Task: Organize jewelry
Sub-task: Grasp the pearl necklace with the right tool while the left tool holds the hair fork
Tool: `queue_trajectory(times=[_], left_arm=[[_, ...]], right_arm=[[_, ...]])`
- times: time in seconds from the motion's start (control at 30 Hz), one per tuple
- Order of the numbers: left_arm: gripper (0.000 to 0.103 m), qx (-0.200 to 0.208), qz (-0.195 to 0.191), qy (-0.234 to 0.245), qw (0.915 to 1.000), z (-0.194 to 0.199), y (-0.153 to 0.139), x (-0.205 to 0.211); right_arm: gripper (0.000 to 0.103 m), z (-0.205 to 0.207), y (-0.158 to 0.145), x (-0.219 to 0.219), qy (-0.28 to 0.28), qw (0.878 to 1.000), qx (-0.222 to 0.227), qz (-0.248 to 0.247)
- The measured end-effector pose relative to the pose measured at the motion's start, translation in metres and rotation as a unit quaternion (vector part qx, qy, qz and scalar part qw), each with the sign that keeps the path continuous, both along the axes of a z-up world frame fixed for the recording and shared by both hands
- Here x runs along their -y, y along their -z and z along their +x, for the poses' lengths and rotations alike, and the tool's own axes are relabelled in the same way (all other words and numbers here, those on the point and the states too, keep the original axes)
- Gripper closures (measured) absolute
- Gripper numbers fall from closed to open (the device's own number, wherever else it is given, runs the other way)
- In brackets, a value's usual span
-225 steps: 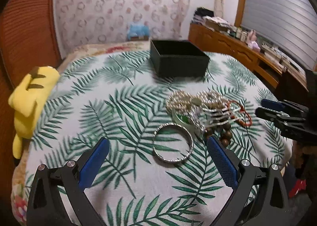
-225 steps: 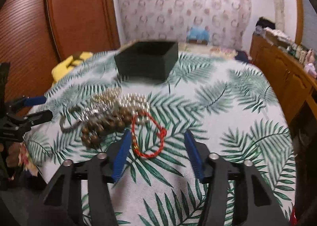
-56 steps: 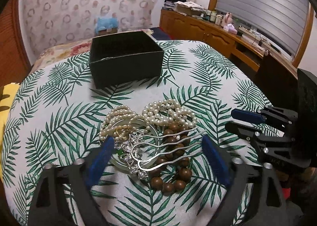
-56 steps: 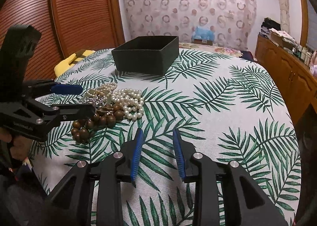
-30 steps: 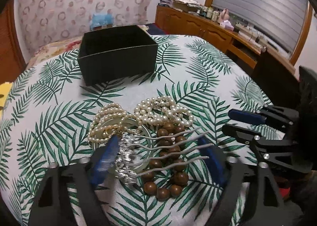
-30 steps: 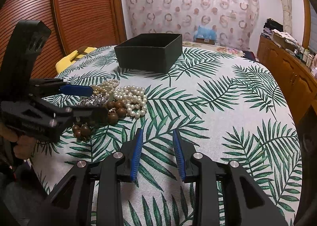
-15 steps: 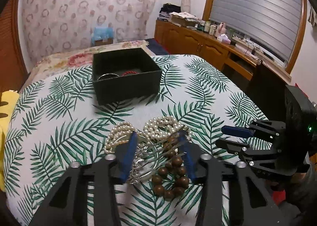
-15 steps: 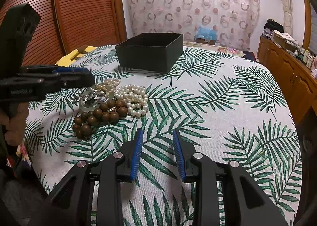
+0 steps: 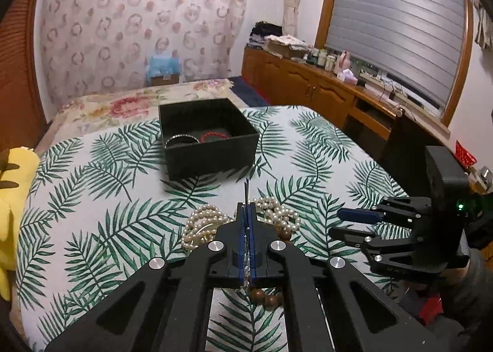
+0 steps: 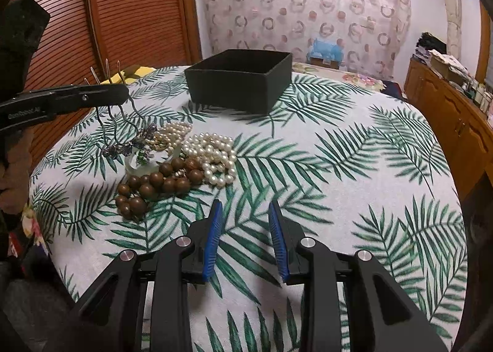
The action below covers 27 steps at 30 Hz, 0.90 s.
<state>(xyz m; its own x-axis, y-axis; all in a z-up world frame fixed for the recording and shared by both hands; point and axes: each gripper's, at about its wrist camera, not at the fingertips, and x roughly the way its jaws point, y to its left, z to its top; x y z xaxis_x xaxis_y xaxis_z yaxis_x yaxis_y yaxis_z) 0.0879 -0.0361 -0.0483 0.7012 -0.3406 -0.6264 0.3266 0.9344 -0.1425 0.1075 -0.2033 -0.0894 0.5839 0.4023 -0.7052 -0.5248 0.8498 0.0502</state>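
Both wrist views look low across the table (image 9: pixel 308 142), sharing the black box (image 10: pixel 243 80)

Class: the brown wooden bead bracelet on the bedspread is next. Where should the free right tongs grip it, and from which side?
Grip the wooden bead bracelet at its near-left end, coming from above with the open right tongs. Those beads lie clear on the bedspread; the far end touches the pearl strands.

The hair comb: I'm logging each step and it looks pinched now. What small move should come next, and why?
Probably lift and carry it toward the black box. The left hand-held gripper is shut on the hair comb, whose flowered end hangs just above the pile, and the box already holds a silver bangle and red bracelet.
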Motion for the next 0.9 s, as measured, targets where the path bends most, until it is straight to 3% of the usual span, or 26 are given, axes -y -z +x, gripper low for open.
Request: queue_trajectory(times=[0.27, 0.33, 0.83, 0.9], left_arm=[[0.102, 0.024, -0.002, -0.013, 0.9996, -0.008, -0.012, -0.008], [0.102, 0.027, -0.004, -0.019, 0.9994, -0.008, -0.014, -0.013], [0.102, 0.025, -0.012, -0.044, 0.9986, -0.007, -0.012, -0.038], [0.102, 0.024, -0.011, -0.045, 0.9986, -0.007, -0.011, -0.038]], right_arm=[[0.070, 0.023, -0.008, -0.023, -0.030, 0.999, 0.001, -0.018], [0.076, 0.030, -0.004, -0.028, -0.035, 0.999, -0.007, -0.024], [0.079, 0.057, 0.008, -0.049, -0.037, 0.996, -0.010, -0.081], [0.084, 0.057, 0.009, -0.053, -0.042, 0.995, -0.008, -0.085]])
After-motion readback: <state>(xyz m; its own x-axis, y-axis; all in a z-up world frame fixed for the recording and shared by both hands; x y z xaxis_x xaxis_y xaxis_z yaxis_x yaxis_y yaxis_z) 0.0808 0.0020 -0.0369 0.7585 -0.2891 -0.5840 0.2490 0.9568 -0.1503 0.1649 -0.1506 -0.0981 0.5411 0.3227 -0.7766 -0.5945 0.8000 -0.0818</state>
